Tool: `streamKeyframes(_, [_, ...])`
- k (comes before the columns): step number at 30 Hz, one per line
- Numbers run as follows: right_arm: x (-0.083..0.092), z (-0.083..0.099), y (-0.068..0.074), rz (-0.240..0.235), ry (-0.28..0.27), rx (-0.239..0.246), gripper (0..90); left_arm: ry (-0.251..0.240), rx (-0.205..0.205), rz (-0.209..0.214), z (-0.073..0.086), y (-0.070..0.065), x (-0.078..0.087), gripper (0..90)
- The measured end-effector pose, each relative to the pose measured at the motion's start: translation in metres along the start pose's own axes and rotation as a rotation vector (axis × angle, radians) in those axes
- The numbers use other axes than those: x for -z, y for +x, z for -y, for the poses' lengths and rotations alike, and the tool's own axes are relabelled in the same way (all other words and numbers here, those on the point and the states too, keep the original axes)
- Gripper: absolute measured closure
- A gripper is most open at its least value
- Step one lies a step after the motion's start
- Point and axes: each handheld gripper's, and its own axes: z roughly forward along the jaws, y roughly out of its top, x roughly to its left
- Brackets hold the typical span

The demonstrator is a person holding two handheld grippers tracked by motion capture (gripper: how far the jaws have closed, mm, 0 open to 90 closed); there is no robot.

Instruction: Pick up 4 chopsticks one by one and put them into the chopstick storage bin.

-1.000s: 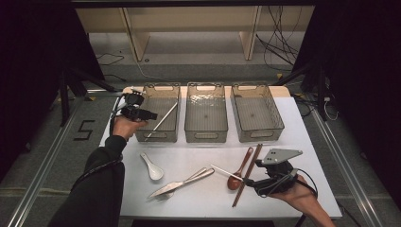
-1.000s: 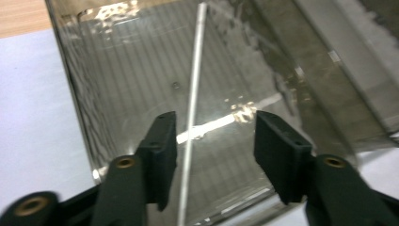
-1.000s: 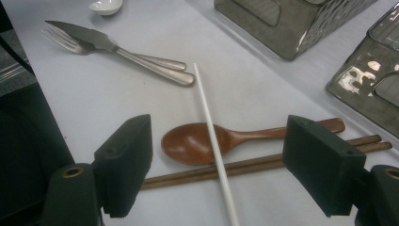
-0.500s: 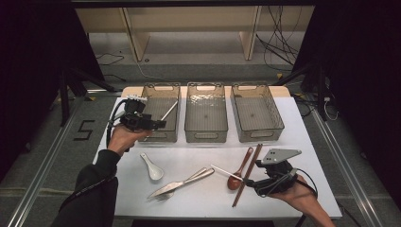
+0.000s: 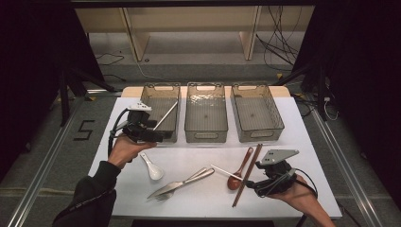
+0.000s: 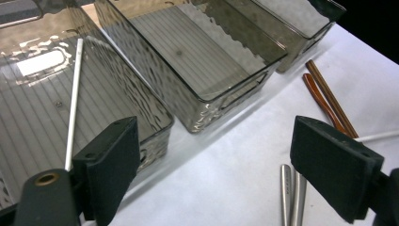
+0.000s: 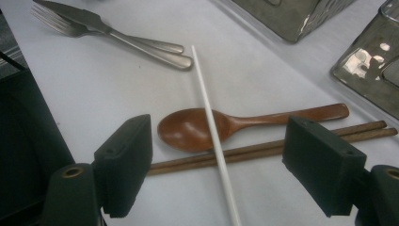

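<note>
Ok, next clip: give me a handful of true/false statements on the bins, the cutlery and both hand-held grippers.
1. A white stick lies in the left bin. True.
2. The left hand-held gripper is clamped on that stick. False: its jaws are open with nothing between them, having just been opening.
3. The middle bin holds a fork. False: it is empty; the fork lies on the table.
4. The right hand-held gripper is open over a second white stick. True.
5. That stick crosses the brown spoon. True.
</note>
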Motion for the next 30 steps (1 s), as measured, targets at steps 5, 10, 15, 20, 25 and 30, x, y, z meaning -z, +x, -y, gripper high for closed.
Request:
streamKeyframes(5, [-0.002, 0.001, 0.0, 0.002, 0.022, -0.003, 25.6, -0.002, -0.015, 0.014, 0.006, -0.008, 0.004, 15.8])
streamKeyframes(10, [-0.006, 0.003, 0.0, 0.002, 0.07, 0.009, 27.1, 0.006, -0.036, 0.019, 0.016, -0.014, 0.003, 15.7])
streamKeyframes(15, [-0.012, 0.006, -0.002, 0.006, 0.15, 0.018, 29.9, 0.011, -0.055, 0.032, 0.029, -0.022, 0.0, 15.5])
streamKeyframes(20, [-0.017, 0.011, -0.006, 0.011, 0.224, 0.031, 36.2, 0.022, -0.097, 0.028, 0.037, -0.029, 0.001, 15.4])
streamKeyframes(25, [-0.021, 0.015, -0.009, 0.031, 0.285, 0.036, 43.9, 0.007, -0.099, 0.038, 0.042, -0.033, 0.004, 15.4])
streamKeyframes(30, [-0.027, 0.02, -0.012, 0.03, 0.351, 0.031, 50.9, 0.006, -0.1, 0.037, 0.048, -0.034, 0.007, 15.4])
